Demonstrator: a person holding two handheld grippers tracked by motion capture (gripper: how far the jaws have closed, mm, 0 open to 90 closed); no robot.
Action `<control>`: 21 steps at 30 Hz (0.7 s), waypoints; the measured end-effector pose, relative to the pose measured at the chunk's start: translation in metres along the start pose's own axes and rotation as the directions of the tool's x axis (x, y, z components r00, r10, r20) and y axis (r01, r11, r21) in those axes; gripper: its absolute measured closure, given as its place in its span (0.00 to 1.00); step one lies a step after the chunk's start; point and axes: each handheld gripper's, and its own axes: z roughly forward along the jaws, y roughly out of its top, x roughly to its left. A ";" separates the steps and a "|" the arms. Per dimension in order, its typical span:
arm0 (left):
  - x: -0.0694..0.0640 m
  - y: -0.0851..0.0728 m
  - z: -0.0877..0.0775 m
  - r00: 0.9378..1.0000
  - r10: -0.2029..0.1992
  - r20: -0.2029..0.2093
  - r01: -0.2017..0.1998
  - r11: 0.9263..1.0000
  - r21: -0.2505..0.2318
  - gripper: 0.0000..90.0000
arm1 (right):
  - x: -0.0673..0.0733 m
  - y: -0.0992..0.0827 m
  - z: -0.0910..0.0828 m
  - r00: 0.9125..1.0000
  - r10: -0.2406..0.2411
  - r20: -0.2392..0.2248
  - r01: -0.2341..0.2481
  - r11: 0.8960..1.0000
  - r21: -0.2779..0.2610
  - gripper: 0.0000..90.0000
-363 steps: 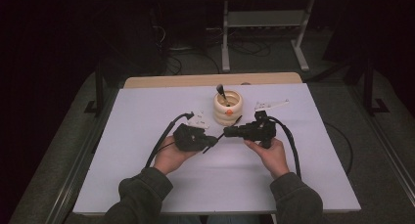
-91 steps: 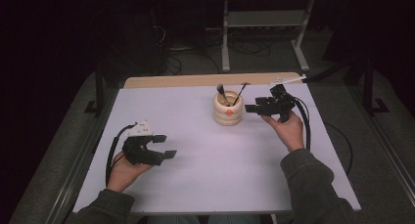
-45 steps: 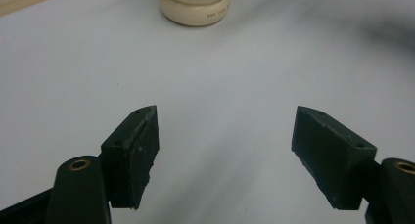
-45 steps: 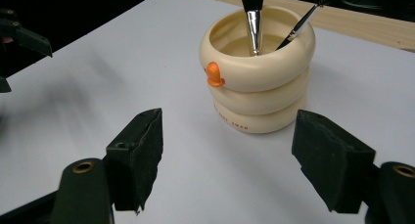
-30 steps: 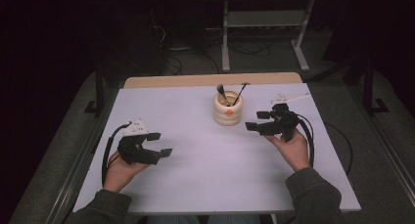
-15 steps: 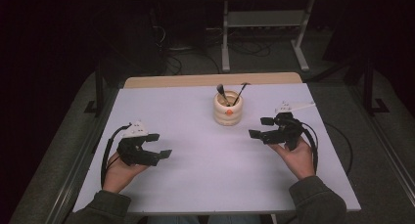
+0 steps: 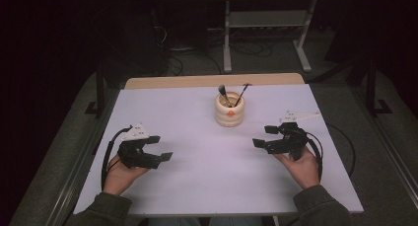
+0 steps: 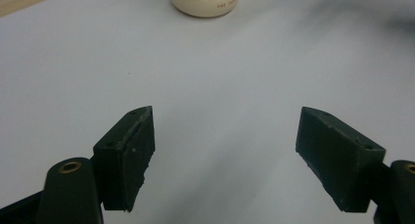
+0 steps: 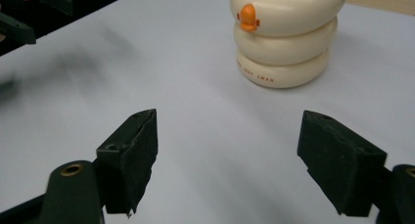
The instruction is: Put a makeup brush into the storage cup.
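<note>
Left gripper (image 7: 154,151) sat at lower left of the high view, low over the table (image 7: 207,186), jaws spread wide and holding nothing; its own view confirmed the wide gap (image 8: 222,160) with only bare white surface between the pads. Right gripper (image 7: 266,136) sat at lower right, likewise wide and unloaded, as its own view showed (image 9: 225,160). Both were well apart from the cup (image 7: 229,109), which stood upright at upper centre of the table, between the two grippers and farther off. The cup was cream, built of stacked rounded rings with a small orange beak (image 9: 248,17) on the front. Two brushes (image 7: 223,93) stood tilted inside it. Judgement: the cup looked rigid, smooth and probably slippery, possibly ceramic and so breakable; the groove between rings seemed the surest hold. The brushes appeared light and thin; best pinched on the upper handle, lifted straight to avoid tipping the cup.
</note>
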 end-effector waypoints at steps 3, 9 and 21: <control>-0.001 -0.001 0.001 1.000 -0.008 0.003 0.008 1.000 0.001 0.25 | 0.001 -0.003 -0.001 1.000 -0.011 0.004 0.011 1.000 -0.001 0.24; -0.002 -0.004 0.001 1.000 -0.003 0.008 0.003 1.000 0.010 0.25 | 0.001 -0.012 -0.002 1.000 -0.002 0.006 0.002 1.000 0.002 0.24; -0.005 -0.016 0.000 1.000 -0.008 0.018 0.007 1.000 0.024 0.25 | 0.005 -0.024 -0.004 1.000 -0.004 0.018 0.004 1.000 0.004 0.23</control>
